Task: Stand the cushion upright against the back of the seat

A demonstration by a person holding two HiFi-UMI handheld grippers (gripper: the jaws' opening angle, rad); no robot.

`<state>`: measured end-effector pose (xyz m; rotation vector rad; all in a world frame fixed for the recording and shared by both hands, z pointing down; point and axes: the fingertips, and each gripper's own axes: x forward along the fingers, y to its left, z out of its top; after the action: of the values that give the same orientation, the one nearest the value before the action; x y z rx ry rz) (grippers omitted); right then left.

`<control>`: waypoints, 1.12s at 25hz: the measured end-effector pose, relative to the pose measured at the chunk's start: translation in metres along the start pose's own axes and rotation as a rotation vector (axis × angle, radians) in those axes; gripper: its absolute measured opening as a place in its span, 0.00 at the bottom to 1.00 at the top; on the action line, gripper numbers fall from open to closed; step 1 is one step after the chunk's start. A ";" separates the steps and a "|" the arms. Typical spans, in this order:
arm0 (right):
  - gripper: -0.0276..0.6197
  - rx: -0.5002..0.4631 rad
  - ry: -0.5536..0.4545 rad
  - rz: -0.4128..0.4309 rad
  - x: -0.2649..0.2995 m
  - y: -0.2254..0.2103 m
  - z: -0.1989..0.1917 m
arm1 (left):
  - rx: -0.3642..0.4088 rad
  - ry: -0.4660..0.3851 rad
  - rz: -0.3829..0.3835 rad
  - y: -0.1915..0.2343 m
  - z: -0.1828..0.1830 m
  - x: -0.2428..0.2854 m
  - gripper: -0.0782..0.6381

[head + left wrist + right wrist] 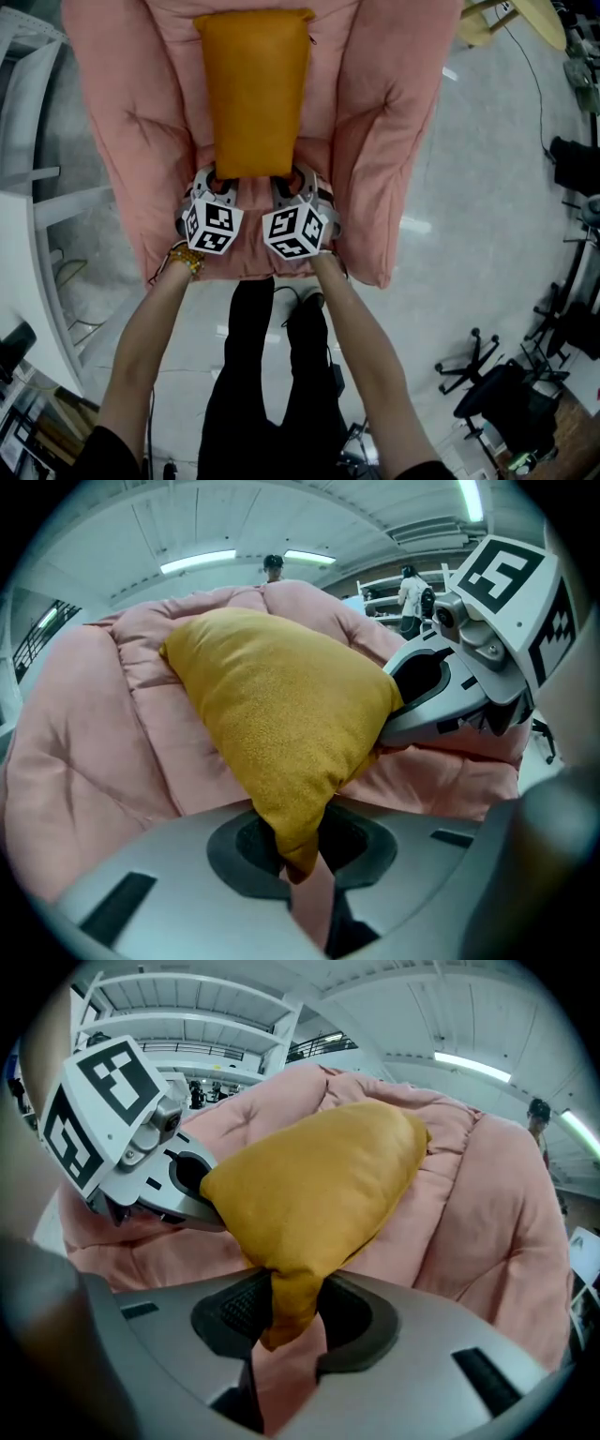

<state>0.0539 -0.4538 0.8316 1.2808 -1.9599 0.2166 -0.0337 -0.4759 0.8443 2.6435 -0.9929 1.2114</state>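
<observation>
My left hand-held gripper (217,180) and right hand-held gripper (291,180) each pinch a near corner of the mustard cushion (253,89) lying on the pink seat (394,141); I should lift both evenly, tipping it against the back.

— What stands on the glossy grey floor (469,234)?
— Black swivel office chairs (469,361) at the right, and a thin black cable (536,94) further off.
— And overhead?
— Long white ceiling tube lights (197,562), with white metal shelving racks (187,1016) below them.

Mustard cushion (253,89), plump, oblong, lying lengthwise on pink padded seat (394,141); near corners pinched in left tongs (217,178) and right tongs (292,178), rest stretching away.
</observation>
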 end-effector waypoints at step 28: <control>0.32 -0.088 0.241 0.098 0.098 -0.012 -0.053 | -0.004 0.247 -0.081 0.016 -0.050 0.100 0.26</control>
<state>0.0717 -0.5017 0.9310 1.0519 -1.8069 0.3151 -0.0272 -0.5255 0.9455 2.4265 -0.8377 1.4694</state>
